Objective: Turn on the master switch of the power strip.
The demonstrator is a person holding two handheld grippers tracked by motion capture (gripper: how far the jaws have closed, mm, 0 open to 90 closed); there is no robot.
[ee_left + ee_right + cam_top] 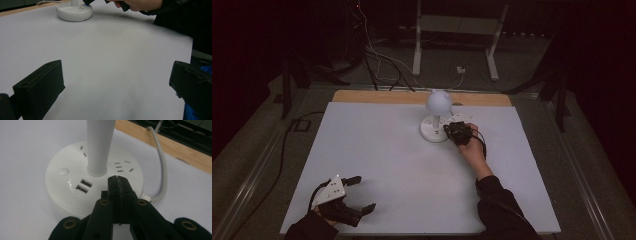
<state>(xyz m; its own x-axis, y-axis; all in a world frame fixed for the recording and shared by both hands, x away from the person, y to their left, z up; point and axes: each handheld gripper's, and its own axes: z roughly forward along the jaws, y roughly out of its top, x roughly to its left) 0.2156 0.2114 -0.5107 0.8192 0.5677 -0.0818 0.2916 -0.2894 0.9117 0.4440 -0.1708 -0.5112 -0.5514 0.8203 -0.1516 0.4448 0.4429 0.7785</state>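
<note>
A white desk lamp (438, 101) with a round head stands on a round white base (433, 131) at the far middle of the table. The base (75, 195) carries two USB ports (84, 186), socket slots and a round button (63, 172). My right gripper (117, 180) is shut, jaws pressed together with nothing between them, tips just over the base's near edge beside the stem (99, 147). In the high view the right gripper (447, 131) sits at the base's right side. My left gripper (362, 192) rests open at the table's near left corner, nothing between its pads (40, 87).
A white sheet (412, 170) covers the table, with a strip of wood (377, 96) at the far edge. The lamp's white cable (161, 167) runs off the back. Behind the table stand a white frame (452, 35) and loose wires on the floor.
</note>
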